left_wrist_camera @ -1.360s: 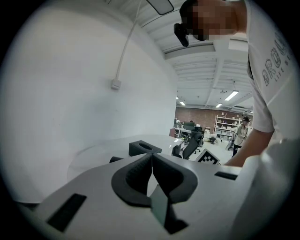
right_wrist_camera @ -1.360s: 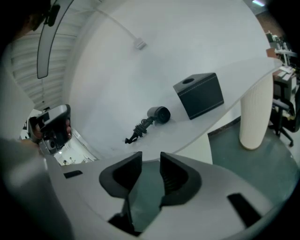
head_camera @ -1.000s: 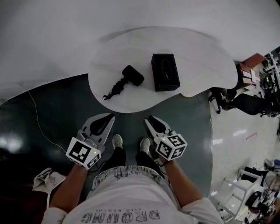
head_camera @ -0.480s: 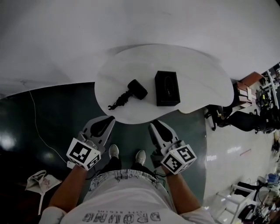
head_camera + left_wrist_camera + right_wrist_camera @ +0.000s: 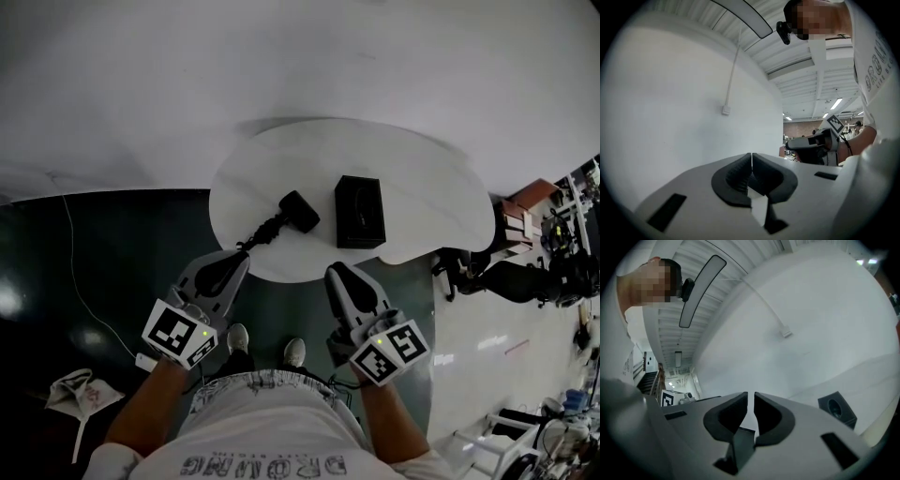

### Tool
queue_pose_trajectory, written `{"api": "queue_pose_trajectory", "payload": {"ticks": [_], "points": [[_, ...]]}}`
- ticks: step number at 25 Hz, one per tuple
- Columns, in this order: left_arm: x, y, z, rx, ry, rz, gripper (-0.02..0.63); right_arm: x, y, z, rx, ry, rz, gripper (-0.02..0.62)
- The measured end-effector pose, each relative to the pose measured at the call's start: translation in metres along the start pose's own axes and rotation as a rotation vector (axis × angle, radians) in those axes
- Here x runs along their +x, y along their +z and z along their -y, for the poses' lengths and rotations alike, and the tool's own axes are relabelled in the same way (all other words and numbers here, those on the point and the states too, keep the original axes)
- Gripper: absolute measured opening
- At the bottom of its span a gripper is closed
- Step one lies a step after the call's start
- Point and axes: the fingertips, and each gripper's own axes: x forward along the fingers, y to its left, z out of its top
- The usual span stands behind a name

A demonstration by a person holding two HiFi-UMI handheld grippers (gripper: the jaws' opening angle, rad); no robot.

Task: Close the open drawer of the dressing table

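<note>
White short-sleeved T-shirt (image 5: 267,445) with dark block lettering at bottom centre, light patterned shorts (image 5: 267,380) just above it, pale sneakers (image 5: 238,337); a dark head camera (image 5: 783,29) is worn, top of the left gripper view. Left gripper (image 5: 239,255) and right gripper (image 5: 334,273) have pale grey shells, dark pads and black-and-white marker cubes (image 5: 178,330), each with a small lit dot. Right jaws are closing, nothing between them.

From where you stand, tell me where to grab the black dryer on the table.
Take the dryer by its thin handle, not the blocky head. The handle slants toward the near edge of the table, ending just ahead of the left tool, so come from that side, probably with jaws across it. That tool is shut; open it first.
</note>
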Motion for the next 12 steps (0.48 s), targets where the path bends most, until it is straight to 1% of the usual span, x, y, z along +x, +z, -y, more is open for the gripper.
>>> {"api": "queue_pose_trajectory", "payload": {"ticks": [6, 12], "points": [[-0.001, 0.009, -0.007, -0.001, 0.012, 0.022, 0.021, 0.008, 0.017, -0.011, -0.040, 0.021, 0.009, 0.028], [0.000, 0.014, -0.015, 0.001, 0.020, 0.030, 0.021, 0.014, 0.020, -0.013, -0.059, 0.022, 0.003, 0.009]]}}
